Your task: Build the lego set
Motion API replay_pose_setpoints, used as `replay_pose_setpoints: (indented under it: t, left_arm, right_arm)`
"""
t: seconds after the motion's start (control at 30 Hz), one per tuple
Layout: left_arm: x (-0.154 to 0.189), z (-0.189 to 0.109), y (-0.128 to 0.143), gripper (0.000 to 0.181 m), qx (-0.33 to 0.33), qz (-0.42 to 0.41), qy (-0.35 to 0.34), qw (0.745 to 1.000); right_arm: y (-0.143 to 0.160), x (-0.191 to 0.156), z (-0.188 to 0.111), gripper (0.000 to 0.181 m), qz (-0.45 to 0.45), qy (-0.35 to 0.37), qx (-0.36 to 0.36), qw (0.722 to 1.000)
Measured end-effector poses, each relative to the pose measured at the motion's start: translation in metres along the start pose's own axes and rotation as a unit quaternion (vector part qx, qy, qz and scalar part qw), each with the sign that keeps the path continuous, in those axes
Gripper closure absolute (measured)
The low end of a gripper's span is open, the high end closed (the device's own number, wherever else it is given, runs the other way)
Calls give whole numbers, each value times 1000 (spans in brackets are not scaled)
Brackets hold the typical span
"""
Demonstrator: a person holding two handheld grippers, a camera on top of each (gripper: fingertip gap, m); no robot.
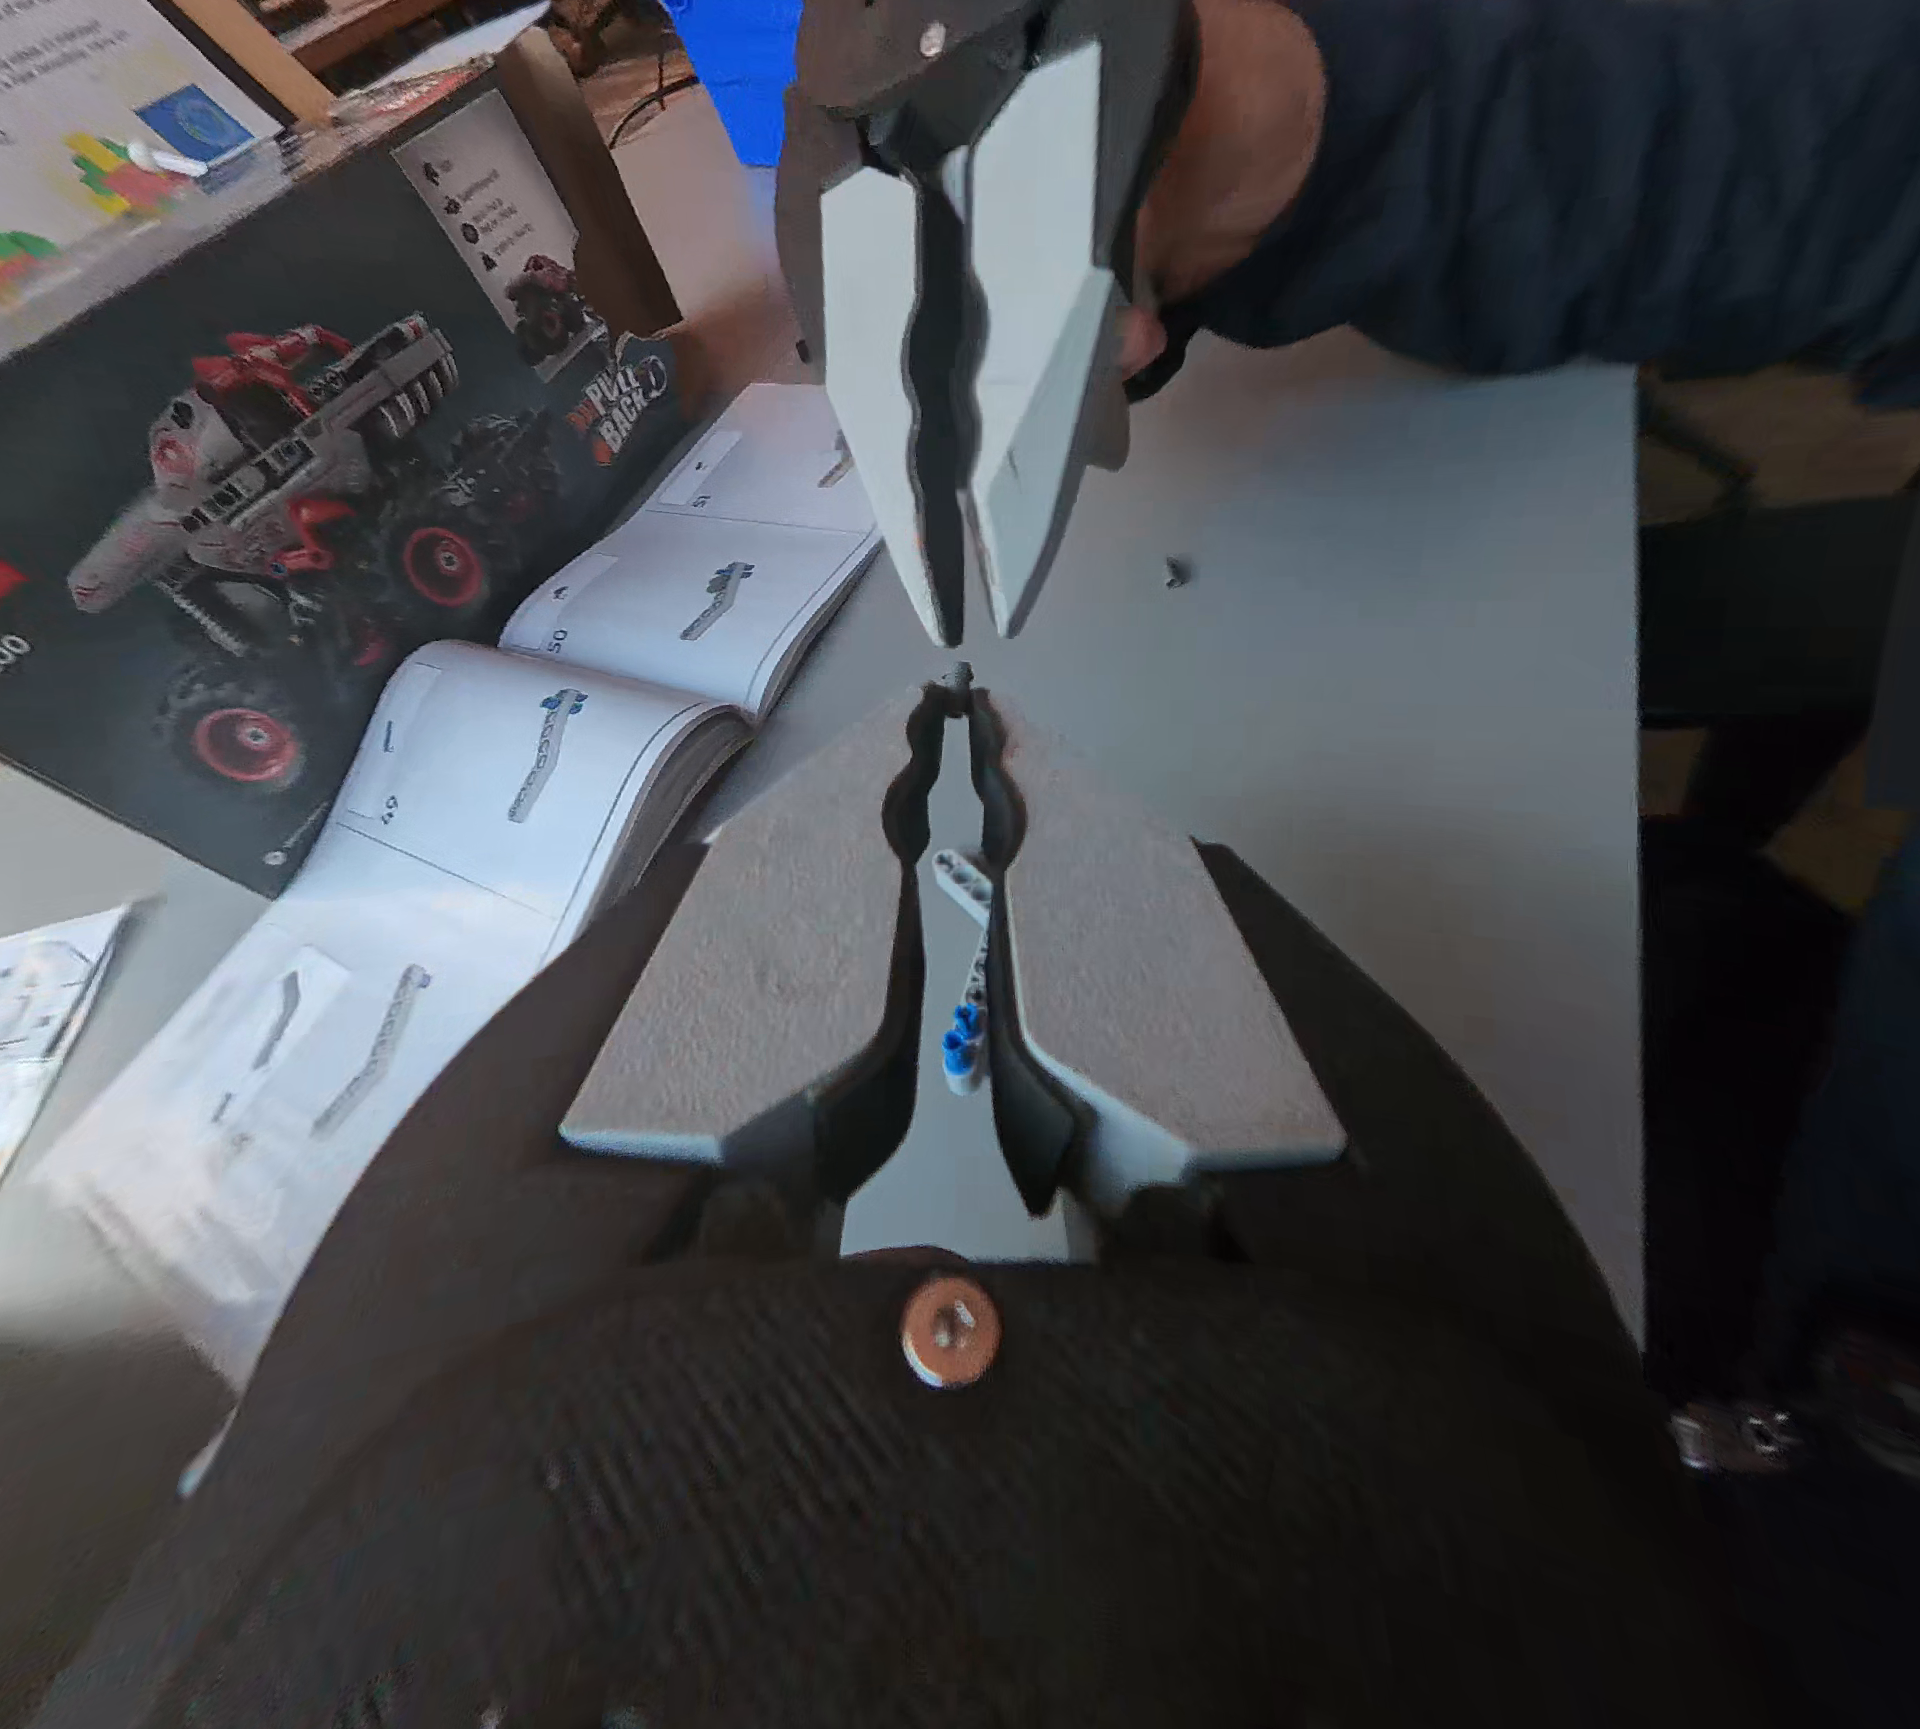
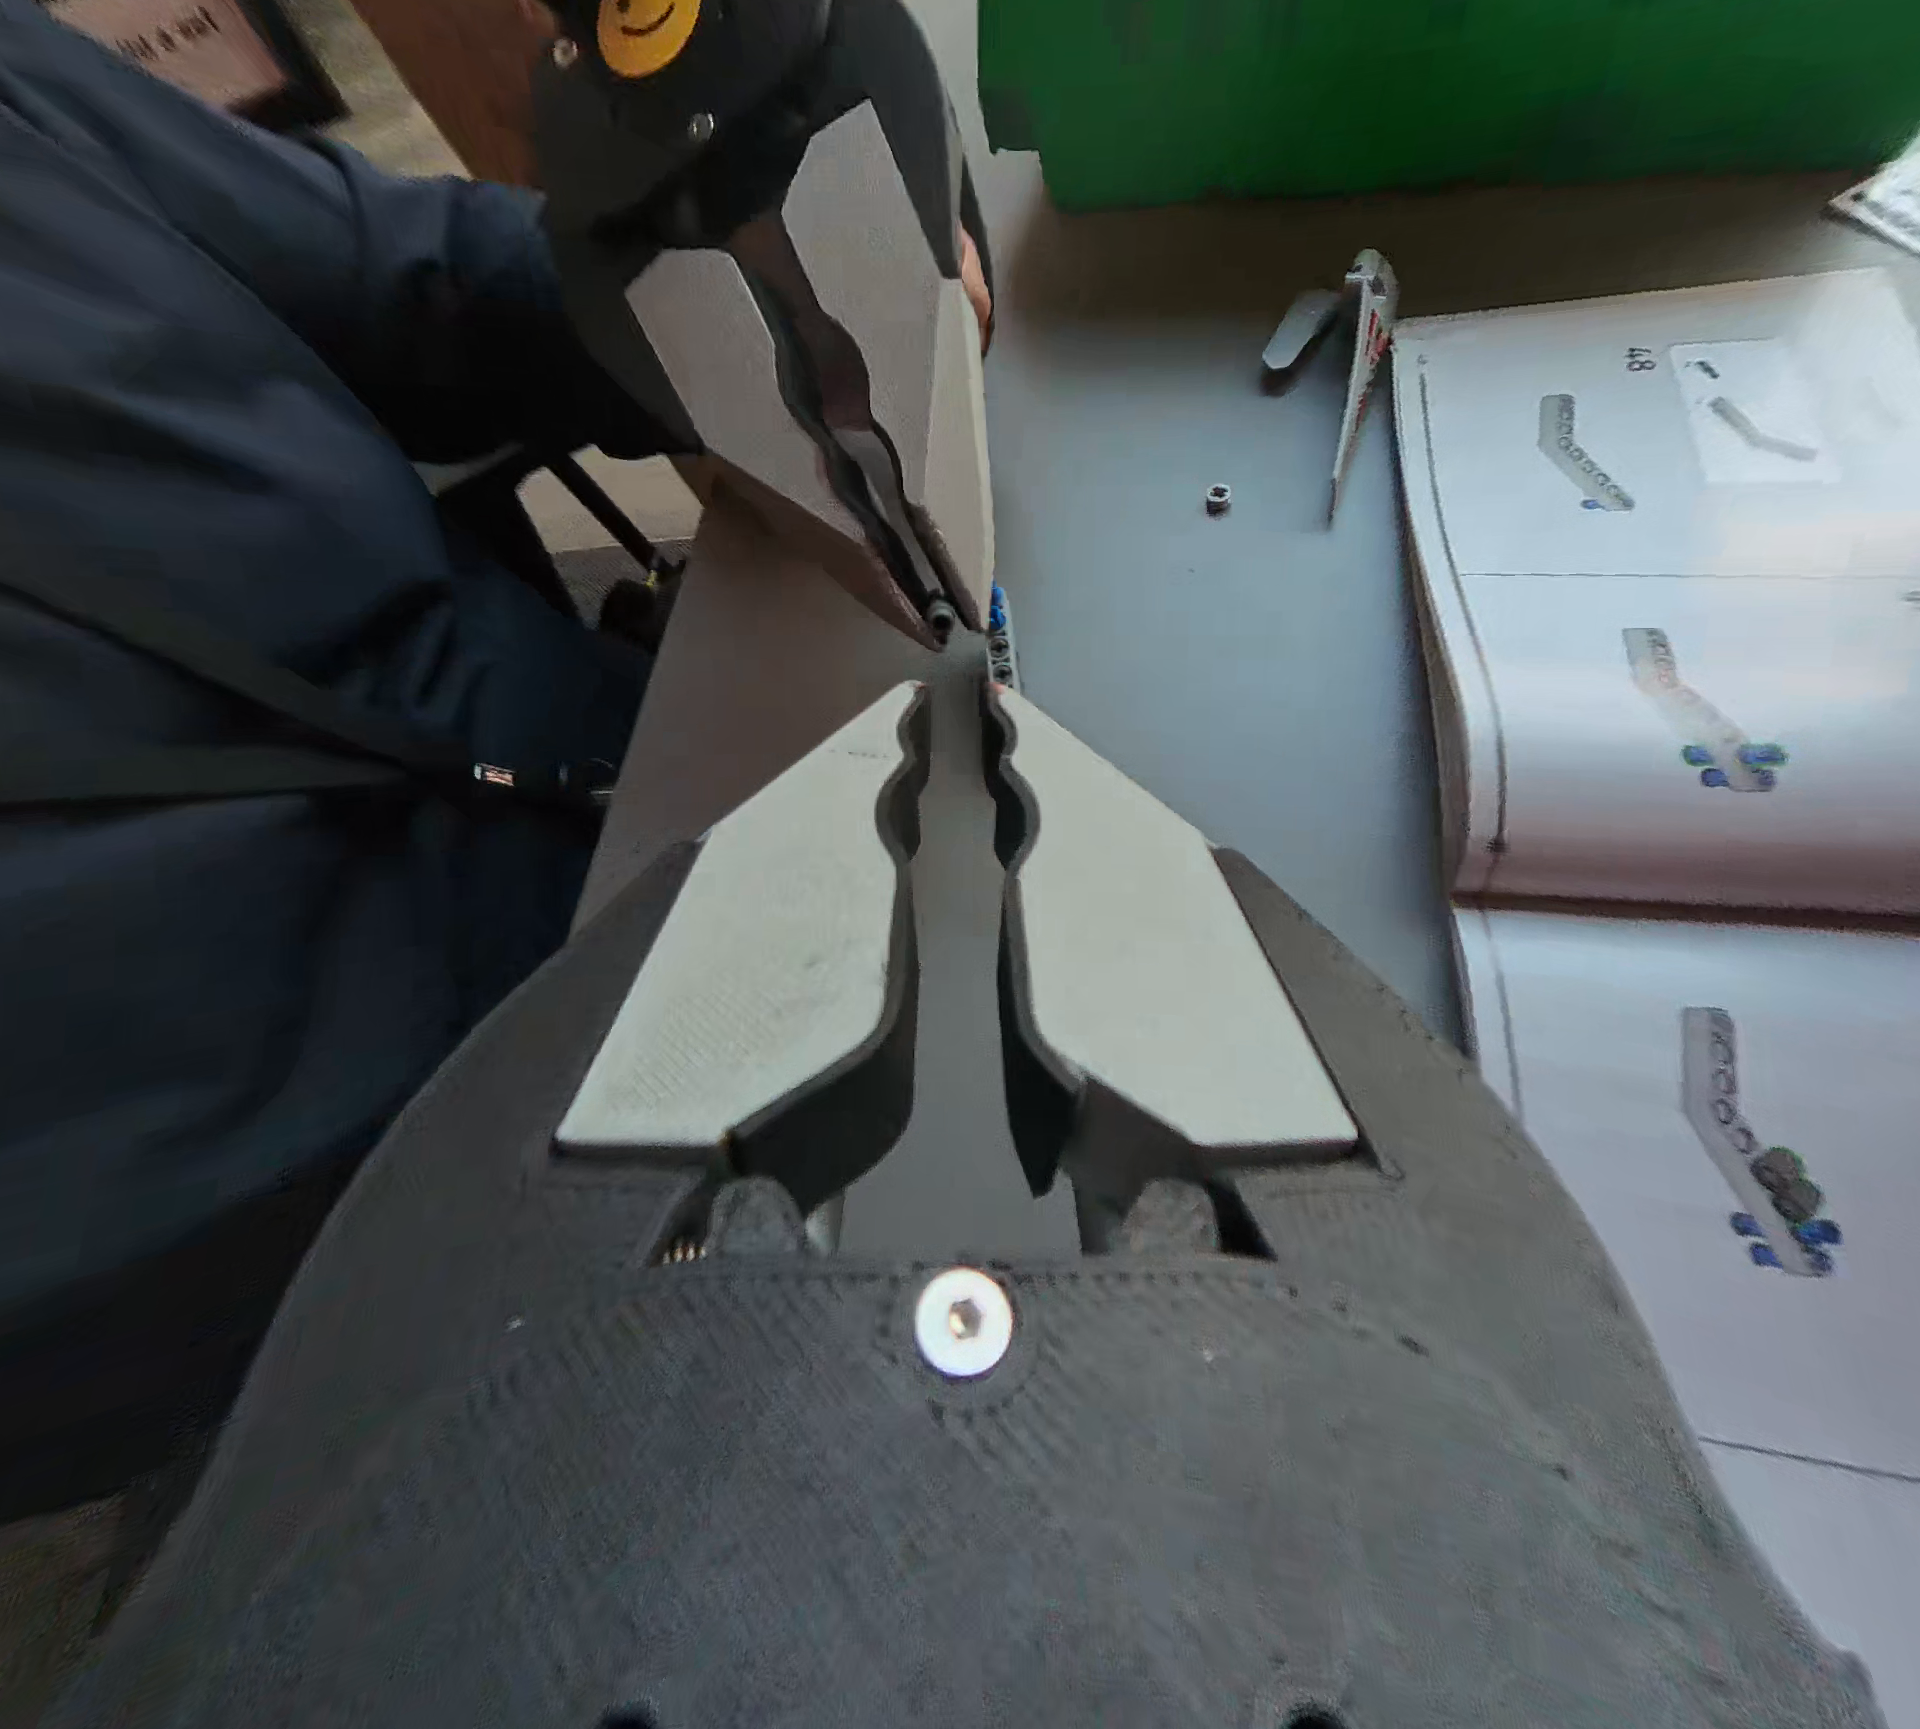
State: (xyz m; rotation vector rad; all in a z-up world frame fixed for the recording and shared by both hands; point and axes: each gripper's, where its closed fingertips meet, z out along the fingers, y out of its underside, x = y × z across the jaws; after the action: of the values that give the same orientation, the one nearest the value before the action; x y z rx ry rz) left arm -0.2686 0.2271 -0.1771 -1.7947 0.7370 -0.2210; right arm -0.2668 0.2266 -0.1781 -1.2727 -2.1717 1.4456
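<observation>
My left gripper (image 1: 956,700) is shut on a small black pin (image 1: 958,676), held by its tip above the grey table (image 1: 1351,744). It also shows in the right wrist view (image 2: 948,630), with the pin (image 2: 940,617) between its tips. My right gripper (image 2: 954,692) points tip to tip at it, jaws a narrow gap apart with nothing between them; it comes down from the top of the left wrist view (image 1: 977,636). A grey beam (image 1: 958,879) with blue pins (image 1: 962,1043) lies on the table under the left gripper's fingers, and shows just behind the tips in the right wrist view (image 2: 1005,649).
The open instruction booklet (image 1: 644,671) (image 2: 1683,640) and the set's box (image 1: 312,536) lie beside the work spot. A loose dark piece (image 1: 1176,573) (image 2: 1216,498) and grey parts (image 2: 1361,370) sit on the table. A green bin (image 2: 1455,17) and a blue bin (image 1: 738,48) stand behind. The table edge (image 1: 1638,848) is close. The grippers are tip to tip, or close to it.
</observation>
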Motion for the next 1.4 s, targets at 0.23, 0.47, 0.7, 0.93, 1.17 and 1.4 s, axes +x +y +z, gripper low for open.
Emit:
replay_pose_setpoints:
  t: [0.23,0.47,0.7,0.93,1.17,1.4]
  left_arm:
    - [5,-1,-3,180,25,-17,20,999]
    - [31,-16,-17,180,61,-207,241,946]
    - [41,-21,-21,180,70,-267,311,910]
    - [48,-18,-17,180,56,-278,336,898]
    - [55,-21,-17,180,49,-287,363,885]
    - [65,-23,-13,180,31,-296,395,869]
  right_arm:
    - [-9,-10,3,168,-14,-18,21,1000]
    - [-9,-35,-3,176,-225,37,6,974]
    - [-10,-43,5,175,-286,68,-1,956]
    - [-9,-48,8,181,-321,81,-8,944]
    - [-7,-54,9,180,-343,75,-9,936]
    - [0,-62,13,181,-352,53,-22,934]
